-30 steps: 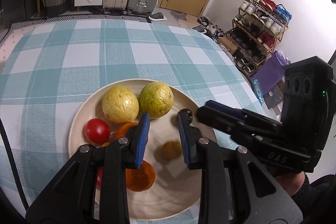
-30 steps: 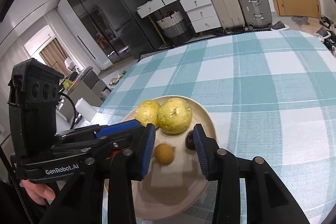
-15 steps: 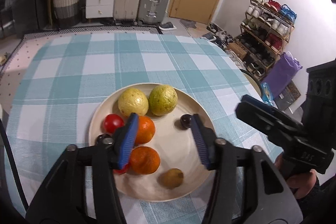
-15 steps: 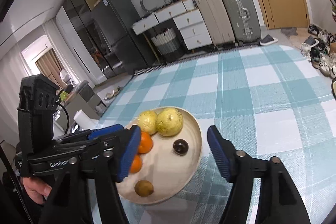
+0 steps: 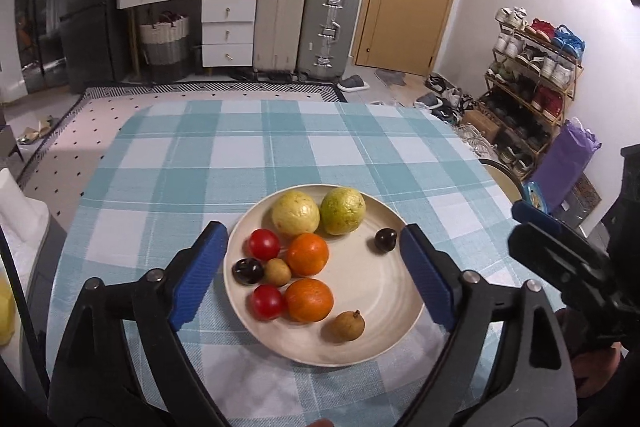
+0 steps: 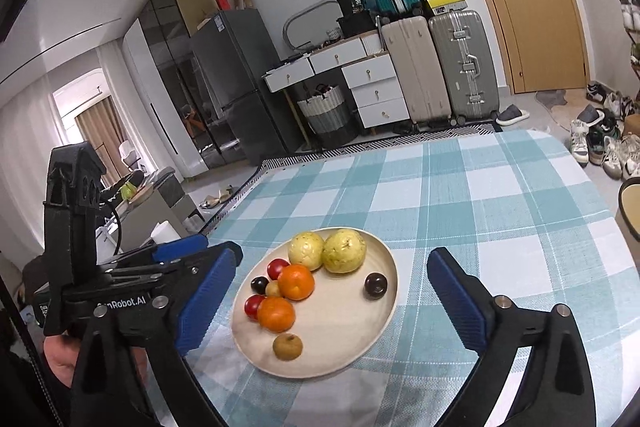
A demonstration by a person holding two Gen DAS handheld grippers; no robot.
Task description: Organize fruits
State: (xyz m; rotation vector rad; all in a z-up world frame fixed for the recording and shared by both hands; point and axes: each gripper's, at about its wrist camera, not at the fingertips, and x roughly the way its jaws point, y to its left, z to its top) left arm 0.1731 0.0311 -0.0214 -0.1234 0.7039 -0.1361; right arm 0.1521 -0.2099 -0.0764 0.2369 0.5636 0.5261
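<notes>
Your left claw (image 5: 316,277) and right claw (image 6: 330,301) both hang released, jaws wide and grasping nothing, above the round cream plate (image 5: 394,307) on the teal checked tablecloth (image 5: 248,155). All the fruit lies between your jaws: two yellow-green guavas (image 5: 296,214) at the far side, oranges and red tomatoes left of centre. The sorting looks nearly finished. The small brown longan (image 5: 348,325) and the dark round plum (image 5: 385,239) lie apart from their likes; next, lower one claw around either.

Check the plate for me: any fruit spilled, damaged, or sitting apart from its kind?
Nothing spilled or damaged; all fruit sits on the plate. Only oddities: one dark plum and one brown fruit lie alone, away from their twins in the left cluster.
</notes>
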